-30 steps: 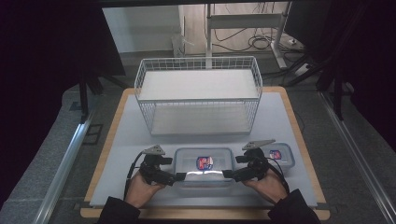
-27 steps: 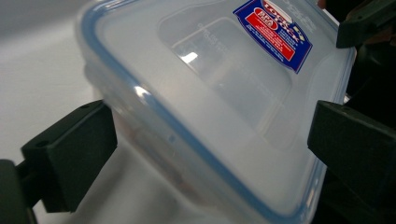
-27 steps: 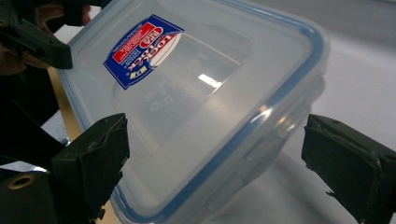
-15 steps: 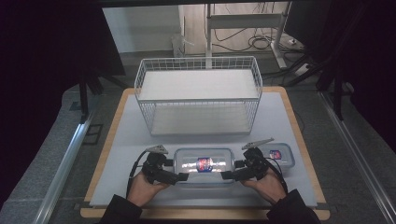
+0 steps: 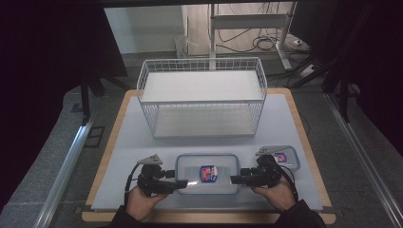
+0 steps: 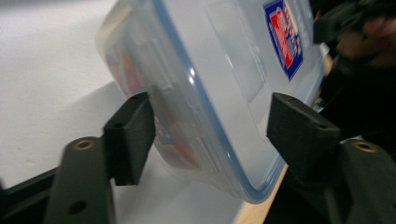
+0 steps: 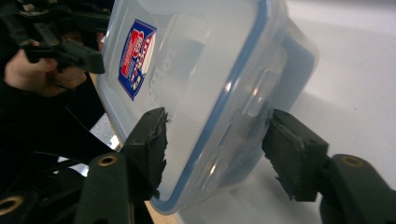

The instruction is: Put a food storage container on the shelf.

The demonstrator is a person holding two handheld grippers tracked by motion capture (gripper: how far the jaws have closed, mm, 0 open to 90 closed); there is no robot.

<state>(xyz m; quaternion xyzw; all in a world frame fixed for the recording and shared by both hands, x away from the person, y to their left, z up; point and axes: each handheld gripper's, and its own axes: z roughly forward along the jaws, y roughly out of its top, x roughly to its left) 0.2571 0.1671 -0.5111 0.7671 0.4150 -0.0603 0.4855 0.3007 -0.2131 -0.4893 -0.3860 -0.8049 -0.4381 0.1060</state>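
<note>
A clear plastic container with a blue-sealed lid and a red-and-blue label lies at the table's front middle. My left gripper is at its left end and my right gripper at its right end. In the left gripper view the container sits between the jaws of the left gripper, one pad on the base, the other on the lid. The right gripper view shows the right gripper holding the container the same way. Both pairs of jaws have just been closing on it.
A smaller lidded container lies just behind my right hand. A white wire basket stands at the back middle of the grey mat. The table's wooden front edge runs close under both hands.
Both pairs of jaws have narrowed from wide open to the container's ends. The left gripper slid a little toward the container. The container has stayed in place.
</note>
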